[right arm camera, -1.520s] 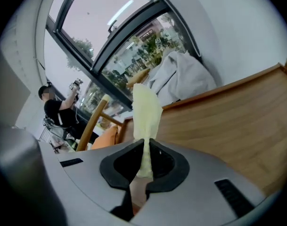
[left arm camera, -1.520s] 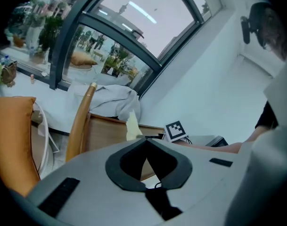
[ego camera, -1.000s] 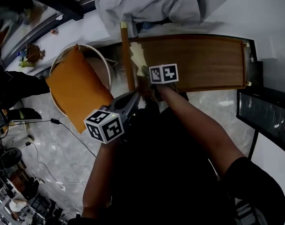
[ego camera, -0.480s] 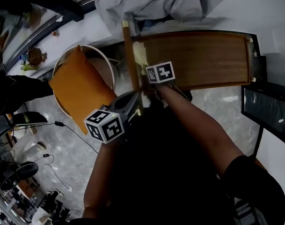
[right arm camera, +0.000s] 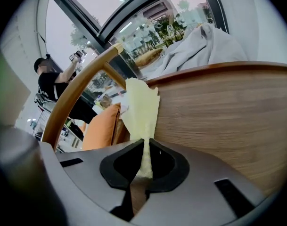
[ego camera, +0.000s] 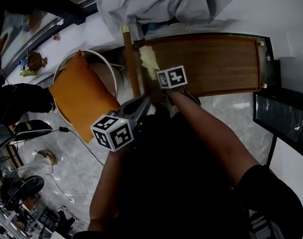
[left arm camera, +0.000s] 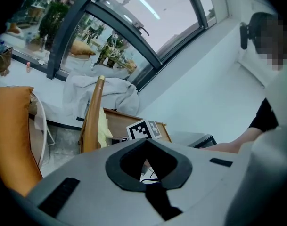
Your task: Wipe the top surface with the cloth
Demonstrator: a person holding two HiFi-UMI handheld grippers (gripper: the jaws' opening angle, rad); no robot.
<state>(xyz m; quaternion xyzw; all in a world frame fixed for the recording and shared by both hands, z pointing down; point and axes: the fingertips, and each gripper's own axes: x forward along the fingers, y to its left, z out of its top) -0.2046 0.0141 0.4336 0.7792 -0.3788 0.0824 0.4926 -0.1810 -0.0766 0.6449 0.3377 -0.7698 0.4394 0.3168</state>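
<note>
- Two grippers, one cloth, one wooden tabletop, one orange cushion, one curved wooden rail and one heap of grey fabric are in view.
- Far left, the orange cushion point(ego camera: 81, 96) leans in a round white-rimmed chair point(ego camera: 113, 63). A black cable point(ego camera: 76, 138) trails over the marble floor below it.
- The left gripper point(ego camera: 145, 101) is held over the floor, just short of the tabletop's near edge. Its jaws are pressed together with nothing between them point(left arm camera: 146, 139).
- The curved wooden rail point(ego camera: 130, 63) runs between the chair and the tabletop and borders the tabletop's left end.
- The pale yellow cloth point(ego camera: 149, 59) lies at the left end of the tabletop, just beside the rail.
- The right gripper point(ego camera: 152, 76) pinches the near end of the cloth. Its own view shows the cloth point(right arm camera: 141, 107) rising from the closed jaws point(right arm camera: 144, 145).
- The brown wooden tabletop point(ego camera: 216, 63) stretches to the right, bare past the cloth.
- The heap of grey fabric point(ego camera: 151, 4) sits behind the tabletop's far edge.
- Only the right gripper view shows a person in black point(right arm camera: 51, 86) standing beyond the rail by the windows.
- Only the head view shows the floor and the cable.
</note>
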